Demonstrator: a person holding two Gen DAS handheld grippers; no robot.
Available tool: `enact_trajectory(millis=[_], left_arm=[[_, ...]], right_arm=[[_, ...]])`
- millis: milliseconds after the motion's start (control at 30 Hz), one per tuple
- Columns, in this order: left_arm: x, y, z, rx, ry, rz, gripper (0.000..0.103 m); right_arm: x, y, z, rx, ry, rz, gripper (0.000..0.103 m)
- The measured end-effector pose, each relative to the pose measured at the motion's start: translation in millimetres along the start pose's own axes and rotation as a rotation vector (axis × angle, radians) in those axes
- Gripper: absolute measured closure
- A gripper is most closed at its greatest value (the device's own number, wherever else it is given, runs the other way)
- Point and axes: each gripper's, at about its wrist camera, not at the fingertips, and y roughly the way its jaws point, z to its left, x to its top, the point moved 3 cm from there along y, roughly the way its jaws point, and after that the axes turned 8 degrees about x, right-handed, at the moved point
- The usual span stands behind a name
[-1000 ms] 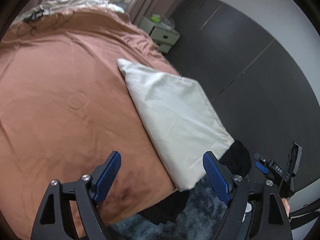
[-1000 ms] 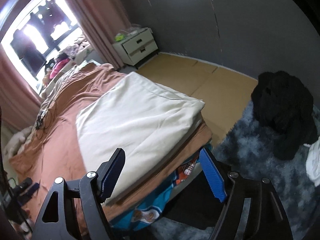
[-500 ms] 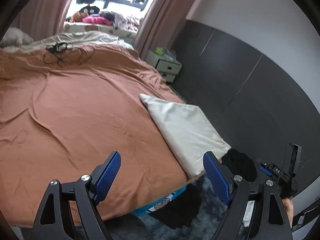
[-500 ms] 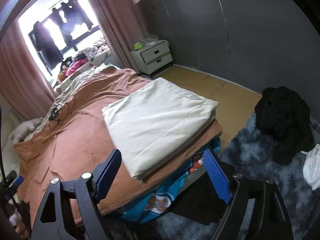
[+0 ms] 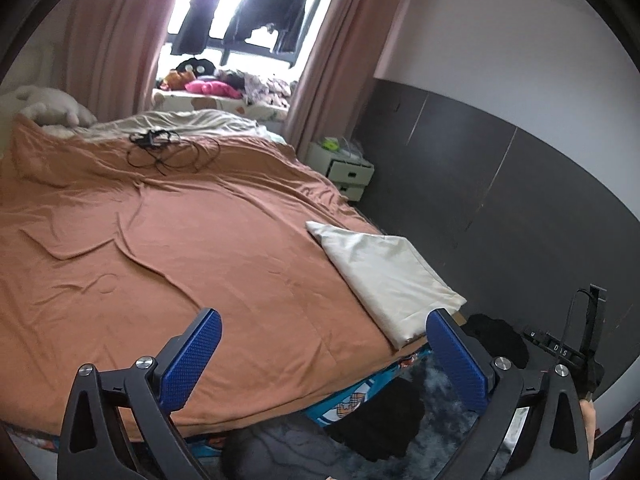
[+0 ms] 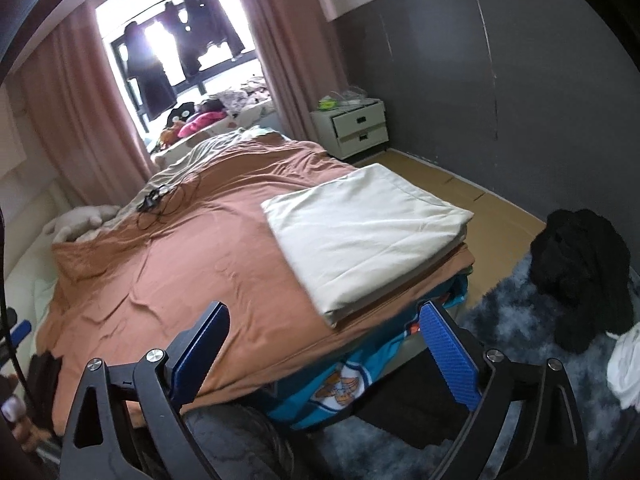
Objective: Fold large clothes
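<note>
A cream cloth (image 5: 386, 270) (image 6: 360, 236) lies folded into a flat rectangle on the near right corner of the bed, on the brown cover (image 5: 180, 248) (image 6: 192, 260). My left gripper (image 5: 324, 356) hangs back from the foot of the bed, its jaws opening with nothing between the blue pads. My right gripper (image 6: 324, 352) is also off the bed's corner, jaws opening and empty. A black garment heap (image 6: 580, 272) (image 5: 500, 334) sits on the shaggy blue-grey rug (image 6: 516, 320) to the right.
Black cables (image 5: 168, 152) lie near the head of the bed. A white bedside drawer unit (image 6: 356, 126) stands by the dark wall. A black cloth (image 5: 380, 420) and a white item (image 6: 624, 364) lie on the rug. Clothes pile on the window sill (image 5: 224, 88).
Both grippers have pulled back and up from the folded cream cloth, so the whole bed now shows. Their jaws have spread wider.
</note>
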Motion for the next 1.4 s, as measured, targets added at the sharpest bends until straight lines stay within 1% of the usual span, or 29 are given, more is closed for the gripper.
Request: enact_trajectory(millis=[167,333,467,600,700,933,1033,1100,1200,1400], left_arm=[[-20,-34,11,0.039,0.027,-0.043,0.001],[-44,-65,26,0.077,0.046,-0.084,0.001],[-67,-88,45,0.108,0.040,-0.113,0.001],[-90,-104,65,0.147,0.025,-0.121,0.001],[-106,-112,78,0.178,0.025,-0.125,0.001],[-137,-129,95,0.252,0.058,-0.149,0.001],[-145,-130,98,0.265,0.064,-0.148,0.001],[-150,-132,99,0.277,0.068,-0.155,0.001],[-156,-134,99,0.290,0.078,-0.168,0.001],[-159,-131,100,0.285,0.082,-0.173,0.001]], right_arm=[[-21,-17,23,0.013,-0.042,-0.011,0.007],[-45,-33,49,0.024,-0.117,-0.017,0.007],[-62,-41,69,0.032,-0.164,-0.016,0.007],[-81,-49,87,0.048,-0.189,-0.027,0.007],[-95,-51,96,0.065,-0.194,-0.023,0.007],[-128,-52,108,0.059,-0.209,-0.014,0.007],[-139,-51,113,0.066,-0.216,-0.003,0.007],[-148,-49,117,0.087,-0.219,0.002,0.007],[-155,-46,121,0.092,-0.224,-0.011,0.007],[-159,-37,119,0.099,-0.207,-0.023,0.007]])
